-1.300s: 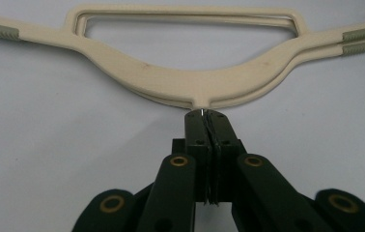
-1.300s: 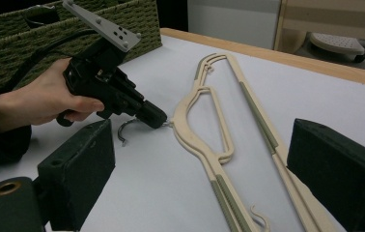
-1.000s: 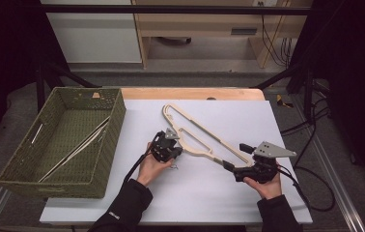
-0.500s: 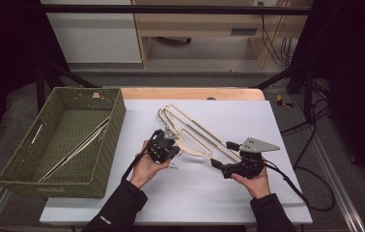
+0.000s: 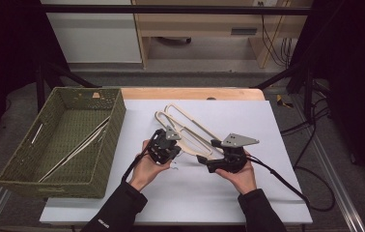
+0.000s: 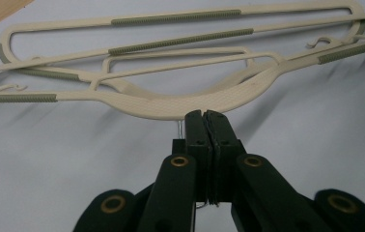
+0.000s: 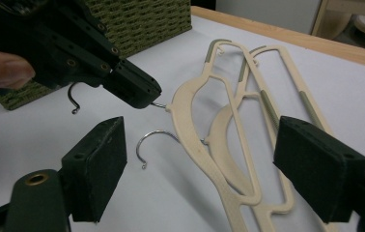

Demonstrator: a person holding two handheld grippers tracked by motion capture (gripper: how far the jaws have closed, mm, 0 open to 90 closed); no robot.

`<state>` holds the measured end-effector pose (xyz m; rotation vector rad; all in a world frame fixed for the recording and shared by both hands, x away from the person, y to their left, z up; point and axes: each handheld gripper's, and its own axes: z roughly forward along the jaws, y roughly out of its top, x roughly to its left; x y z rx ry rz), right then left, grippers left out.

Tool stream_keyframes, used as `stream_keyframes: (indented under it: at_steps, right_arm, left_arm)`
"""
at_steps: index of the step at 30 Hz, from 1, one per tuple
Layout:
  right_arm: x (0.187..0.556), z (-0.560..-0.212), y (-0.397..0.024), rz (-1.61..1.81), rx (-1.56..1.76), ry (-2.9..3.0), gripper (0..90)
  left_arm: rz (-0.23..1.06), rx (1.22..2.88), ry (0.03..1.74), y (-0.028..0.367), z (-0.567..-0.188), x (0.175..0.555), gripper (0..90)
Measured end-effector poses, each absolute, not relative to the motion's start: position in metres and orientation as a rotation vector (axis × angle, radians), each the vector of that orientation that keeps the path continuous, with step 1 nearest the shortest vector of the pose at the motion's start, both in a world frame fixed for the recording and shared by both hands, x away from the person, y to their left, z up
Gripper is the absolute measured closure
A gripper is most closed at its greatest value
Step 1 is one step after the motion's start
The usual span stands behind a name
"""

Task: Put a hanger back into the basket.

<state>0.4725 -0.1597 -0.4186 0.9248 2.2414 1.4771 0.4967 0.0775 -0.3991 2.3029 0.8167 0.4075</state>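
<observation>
1. Hangers: two cream plastic ones lie overlapped on the white table (image 5: pixel 267 193), right of the wicker basket (image 5: pixel 103 164); the upper hanger (image 6: pixel 180 104) is raised by its wire hook.
2. Left gripper (image 5: pixel 167 145) is clamped on that hook's stem.
3. Right gripper (image 7: pixel 200 169), jaws apart and lately narrowing, has nothing between them; it faces the lower hanger (image 7: pixel 229 159).
4. Judged step: separating the pair. Next calls for gripping the lower hanger's hook (image 7: pixel 154 140) or neck while the left lifts toward the basket.

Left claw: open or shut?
Shut: the left claw has its jaws pressed together on the metal hook of the upper hanger.
</observation>
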Motion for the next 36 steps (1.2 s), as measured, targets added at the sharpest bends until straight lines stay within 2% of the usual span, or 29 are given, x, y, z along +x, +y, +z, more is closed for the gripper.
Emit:
stream_keyframes:
  at_steps: [4, 14, 17, 25, 36]
  right_arm:
    - [0.477, -0.422, -0.152, 1.411, 0.911, 2.268, 22.3]
    - [0.487, -0.440, -0.138, 1.213, 0.833, 2.373, 34.5]
    - [0.489, -0.442, -0.137, 1.199, 0.825, 2.391, 41.6]
    - [0.490, -0.449, -0.135, 1.155, 0.781, 2.416, 67.4]
    - [0.487, -0.448, -0.136, 1.142, 0.685, 2.420, 71.6]
  left_arm:
    - [0.416, 2.300, 0.809, 0.075, -0.394, 0.496, 88.6]
    - [0.414, 2.297, 0.785, 0.068, -0.387, 0.493, 88.6]
    - [0.418, 2.303, 0.779, 0.066, -0.387, 0.491, 88.6]
    - [0.415, 2.319, 0.755, 0.063, -0.386, 0.485, 88.4]
    - [0.376, 2.277, 0.745, 0.070, -0.380, 0.484, 86.9]
